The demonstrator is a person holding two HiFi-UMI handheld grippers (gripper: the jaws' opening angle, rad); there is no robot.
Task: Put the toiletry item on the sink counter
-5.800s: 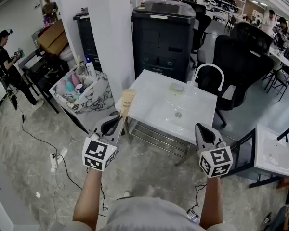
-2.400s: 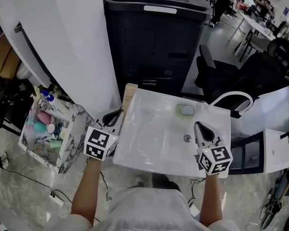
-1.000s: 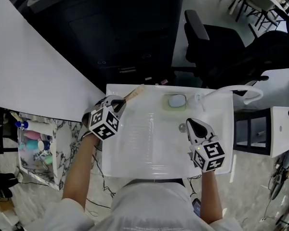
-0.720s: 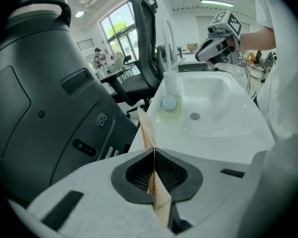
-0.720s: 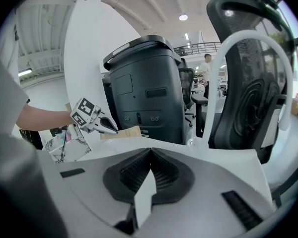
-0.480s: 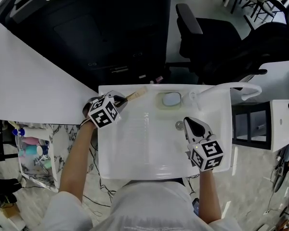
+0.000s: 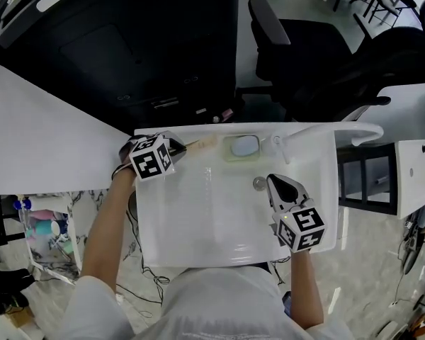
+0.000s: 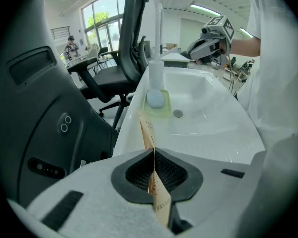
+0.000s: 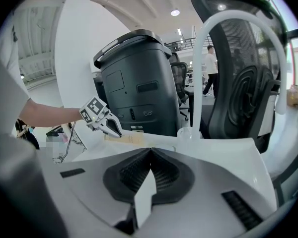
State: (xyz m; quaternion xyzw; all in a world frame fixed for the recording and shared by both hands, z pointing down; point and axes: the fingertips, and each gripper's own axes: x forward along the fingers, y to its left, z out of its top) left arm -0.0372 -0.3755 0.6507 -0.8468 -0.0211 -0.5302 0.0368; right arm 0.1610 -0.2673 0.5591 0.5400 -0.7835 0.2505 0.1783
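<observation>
At the back left corner of the white tabletop [image 7: 198, 225], the left gripper [image 7: 176, 147] is clamped on a flat tan packet [image 7: 202, 143]. The packet's free end reaches along the rear rim toward the soap dish [image 7: 244, 146]. The right gripper [image 7: 276, 181] hovers just beside the drain [image 7: 258, 183], jaws together, holding nothing.

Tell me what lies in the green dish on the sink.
A pale blue oval soap bar lies in the green dish. The dish floor beneath the bar is covered, so anything under it cannot be seen.
</observation>
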